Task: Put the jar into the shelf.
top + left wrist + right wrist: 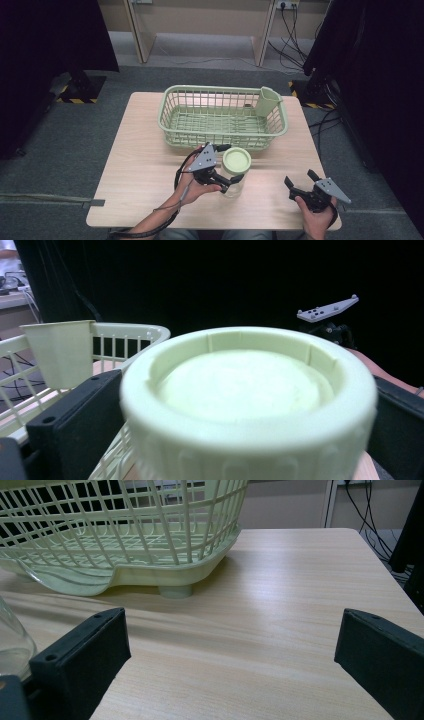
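Note:
A clear glass jar (233, 184) with a pale green screw lid (236, 160) stands on the wooden table (145, 150), just in front of the green basket (220, 89). My left gripper (230, 164) comes in from the jar's left, one jaw on each side of it below the lid, shut on the jar. In the left gripper view the lid (248, 390) spans the whole gap between the jaws. My right gripper (300, 178) is open near the table's front right, with bare wood between its jaws (232, 650). The jar's glass edge (12, 645) is at the left of that view.
The slatted basket (150, 575) holds nothing except a small green cup (267, 101) clipped on its far right corner (60, 352). Cables and dark stands are on the floor beyond the table. Bare tabletop lies to the left and right of the basket.

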`<state>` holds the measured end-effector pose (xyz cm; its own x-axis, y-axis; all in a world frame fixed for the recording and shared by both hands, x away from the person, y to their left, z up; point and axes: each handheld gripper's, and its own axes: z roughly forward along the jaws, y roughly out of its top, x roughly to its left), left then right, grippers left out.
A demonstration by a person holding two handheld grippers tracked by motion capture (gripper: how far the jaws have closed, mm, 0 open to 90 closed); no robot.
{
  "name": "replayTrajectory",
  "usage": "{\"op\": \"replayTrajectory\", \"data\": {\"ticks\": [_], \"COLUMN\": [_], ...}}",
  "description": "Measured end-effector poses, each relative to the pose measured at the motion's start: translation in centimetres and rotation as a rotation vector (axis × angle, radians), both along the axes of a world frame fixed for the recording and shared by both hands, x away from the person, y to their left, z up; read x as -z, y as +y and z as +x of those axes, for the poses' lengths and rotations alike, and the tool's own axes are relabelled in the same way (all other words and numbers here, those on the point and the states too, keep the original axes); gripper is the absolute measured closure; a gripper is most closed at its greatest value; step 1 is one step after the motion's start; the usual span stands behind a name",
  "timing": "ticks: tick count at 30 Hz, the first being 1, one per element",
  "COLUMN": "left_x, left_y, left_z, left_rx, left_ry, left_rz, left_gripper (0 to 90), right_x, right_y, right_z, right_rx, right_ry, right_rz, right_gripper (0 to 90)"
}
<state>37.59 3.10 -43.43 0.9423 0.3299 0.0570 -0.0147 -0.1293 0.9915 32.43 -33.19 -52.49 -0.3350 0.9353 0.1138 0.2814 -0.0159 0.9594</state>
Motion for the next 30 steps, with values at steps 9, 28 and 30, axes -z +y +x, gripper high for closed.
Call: {"op": "replayTrajectory", "data": {"ticks": [9,28,30], "left_x": [0.0,-4.6,-5.5], "left_y": [-0.1,1.2,1.4], "left_z": [-0.3,-2.4,-2.6], "left_rx": [-0.017,-0.044,-0.051], "left_ry": [0.015,-0.017,-0.03], "left_rz": [0.0,-0.058,-0.063], "left_gripper": [10.3,10.5,10.5], "right_x": [0.0,0.0,0.0], "right_y": [0.0,0.0,0.0], "right_z": [0.0,0.0,0.0], "right_rx": [0.0,0.0,0.0], "right_ry": [0.001,0.0,0.0], "right_rz": [-0.001,-0.001,-0.001], "right_gripper": [1.1,1.1,1.1]}}
